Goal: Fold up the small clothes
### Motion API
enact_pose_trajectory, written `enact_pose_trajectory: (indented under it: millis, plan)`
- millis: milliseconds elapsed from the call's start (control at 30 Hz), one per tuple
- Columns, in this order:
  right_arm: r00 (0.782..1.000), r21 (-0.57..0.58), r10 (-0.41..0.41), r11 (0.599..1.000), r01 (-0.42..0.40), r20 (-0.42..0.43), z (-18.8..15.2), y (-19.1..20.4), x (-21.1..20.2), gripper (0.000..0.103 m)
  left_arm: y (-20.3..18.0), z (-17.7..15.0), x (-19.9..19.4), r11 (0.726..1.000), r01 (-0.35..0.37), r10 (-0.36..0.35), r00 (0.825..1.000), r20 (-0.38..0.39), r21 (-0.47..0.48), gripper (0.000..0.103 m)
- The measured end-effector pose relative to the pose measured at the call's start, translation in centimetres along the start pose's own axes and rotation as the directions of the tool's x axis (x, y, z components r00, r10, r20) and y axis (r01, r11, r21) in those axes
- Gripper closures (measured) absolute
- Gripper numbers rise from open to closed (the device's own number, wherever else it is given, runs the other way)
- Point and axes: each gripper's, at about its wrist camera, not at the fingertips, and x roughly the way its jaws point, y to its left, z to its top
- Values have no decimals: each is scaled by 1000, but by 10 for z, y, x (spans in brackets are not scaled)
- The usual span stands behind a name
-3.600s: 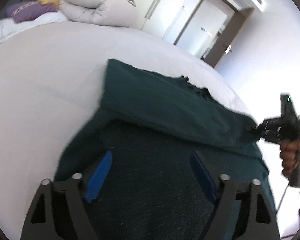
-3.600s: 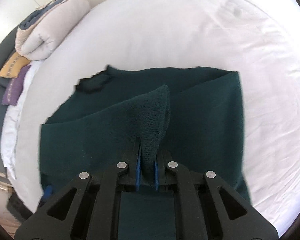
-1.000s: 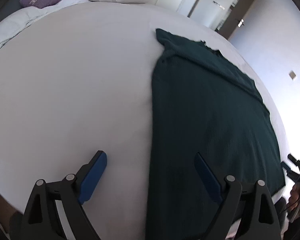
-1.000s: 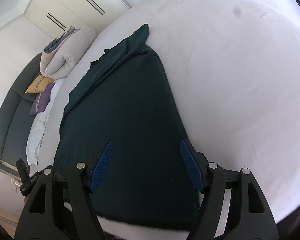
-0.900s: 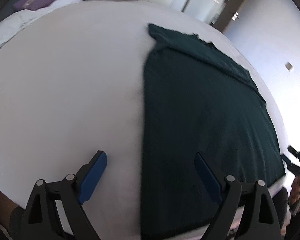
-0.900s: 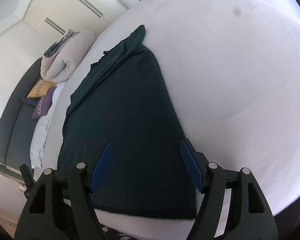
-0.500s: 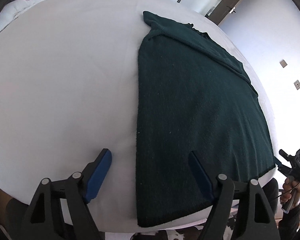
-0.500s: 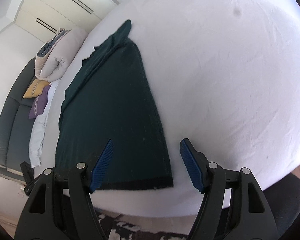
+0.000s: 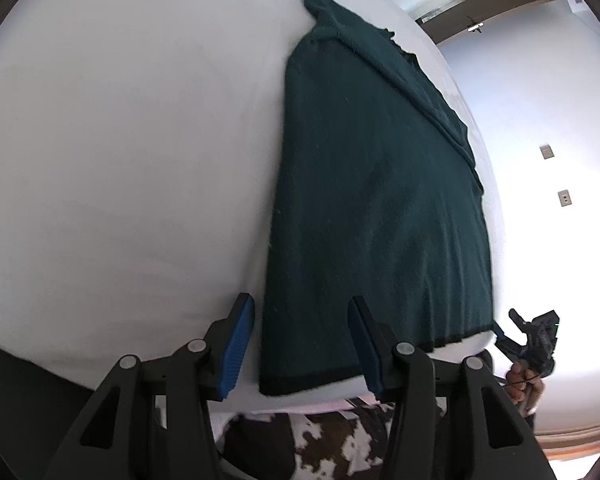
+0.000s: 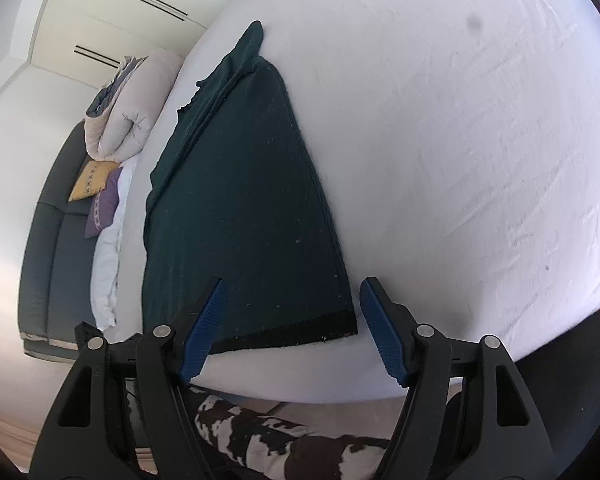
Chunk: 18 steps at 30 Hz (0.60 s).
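Observation:
A dark green knit garment lies flat on the white bed, folded lengthwise, its hem at the near edge. It also shows in the right wrist view. My left gripper is open and empty, just off the bed's near edge, with the hem's left corner between its blue pads. My right gripper is open and empty, straddling the hem's right corner. The right gripper also shows at the left wrist view's right edge.
A cow-pattern rug lies on the floor below the bed edge. A rolled duvet, yellow and purple cushions and a dark sofa sit at the far left. A doorway is beyond the bed.
Both grippers have drawn back toward the bed's near edge, so the garment's hem and the floor have come into view. The left jaws have narrowed a little. The garment lies still.

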Motion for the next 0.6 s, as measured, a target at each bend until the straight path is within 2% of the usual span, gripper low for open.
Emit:
enact_pose_trajectory:
  millis: [100,167,200,233,300,433,600]
  plan:
    - [1000,23,17,1000,-17,-7,1,-3,-3,35,2,0,3,999,38,-39,999,-25,-27,52]
    - [1000,35,18,999,-18,-1,2,-6,-6,35,3,-1,3,999,45,-46,999,-22,-31,56]
    - [1000,42,18,999,-18,3,1,-9,-8,36,5,-1,3,999,41,-42,999,-18,-33,65]
    - [1000,53,18,998,-18,5,2,-11,-10,36,6,-1,2,999,38,-38,999,-19,-32,81]
    - [1000,71,13,997,-14,15,4,-14,-13,36,11,-3,4,998,41,-43,999,-24,-42,95]
    - [1000,71,-18,997,17,12,8,-14,-13,36,16,-6,1,997,62,-62,998,-1,-51,96]
    - [998,40,-27,999,29,-57,10,-3,4,35,19,-8,-4,996,68,-68,998,11,-49,96]
